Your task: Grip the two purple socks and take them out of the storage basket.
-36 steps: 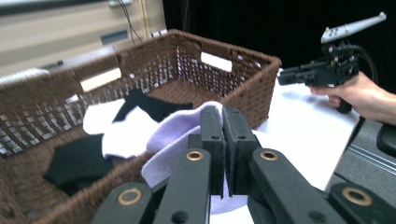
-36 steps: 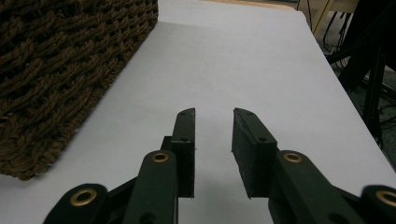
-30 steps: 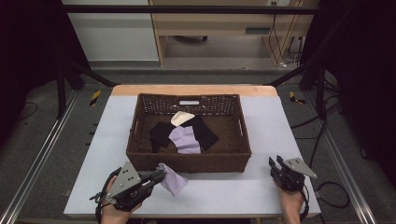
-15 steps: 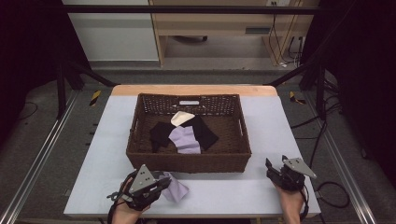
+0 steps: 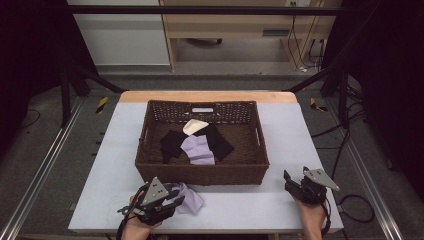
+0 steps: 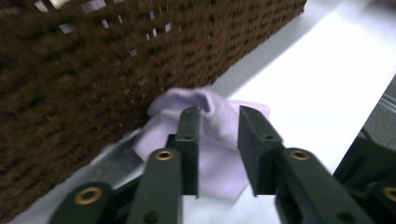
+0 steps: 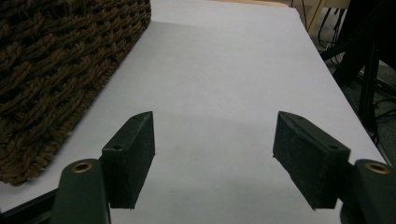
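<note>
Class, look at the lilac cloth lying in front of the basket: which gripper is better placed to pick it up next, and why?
The left gripper: its parted jaws, just opened, sit over the lilac cloth beside the basket. The right gripper hovers open over bare table.

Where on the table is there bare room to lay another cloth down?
The table is bare along the near edge between the lilac cloth and the right claw, and in strips left and right of the basket. It is crowded at the near left, where the left claw sits over the cloth against the basket.
</note>
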